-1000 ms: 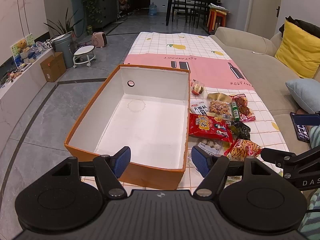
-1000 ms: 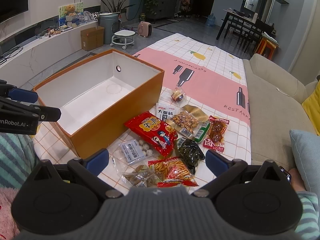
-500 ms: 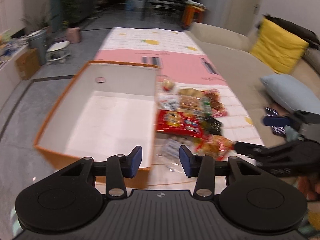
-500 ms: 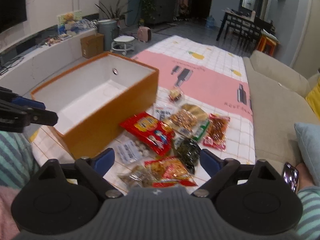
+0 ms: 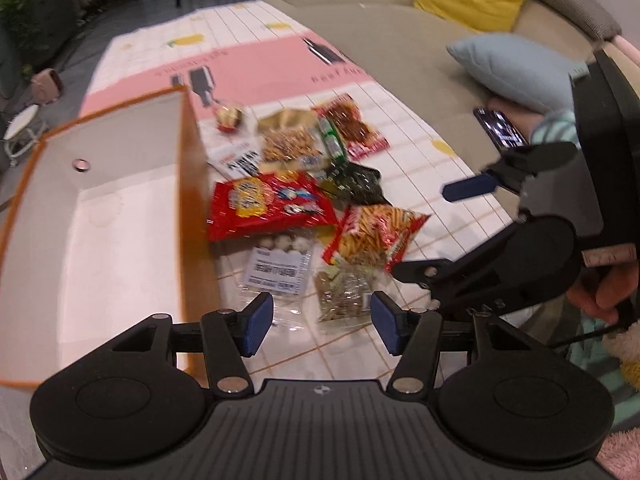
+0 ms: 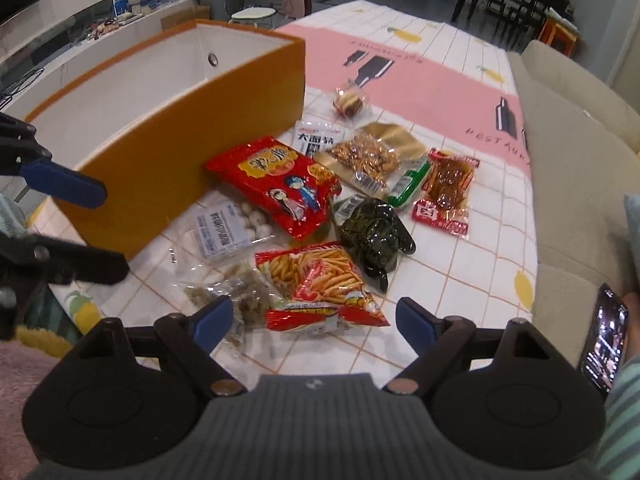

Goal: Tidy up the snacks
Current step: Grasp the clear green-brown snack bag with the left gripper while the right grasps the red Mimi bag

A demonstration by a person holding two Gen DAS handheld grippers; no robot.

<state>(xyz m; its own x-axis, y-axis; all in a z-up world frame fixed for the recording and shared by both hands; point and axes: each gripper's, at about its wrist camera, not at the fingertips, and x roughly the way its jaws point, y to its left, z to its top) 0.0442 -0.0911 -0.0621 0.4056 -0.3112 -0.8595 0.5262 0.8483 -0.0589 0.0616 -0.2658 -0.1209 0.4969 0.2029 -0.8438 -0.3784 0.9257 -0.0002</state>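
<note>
Approach step. Snack packets [image 6: 304,200] heaped beside empty orange box [image 6: 180,148] (none boxed). Left gripper [image 5: 322,326] just reopening, right gripper [image 6: 314,320] narrowing slightly; both released, empty. Next: descend, clamp nearest packet.

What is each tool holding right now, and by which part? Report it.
Nothing is held. The left tool and the right tool both stand open above the snack packets, with no packet pinched between their pads. The orange box is empty.
</note>
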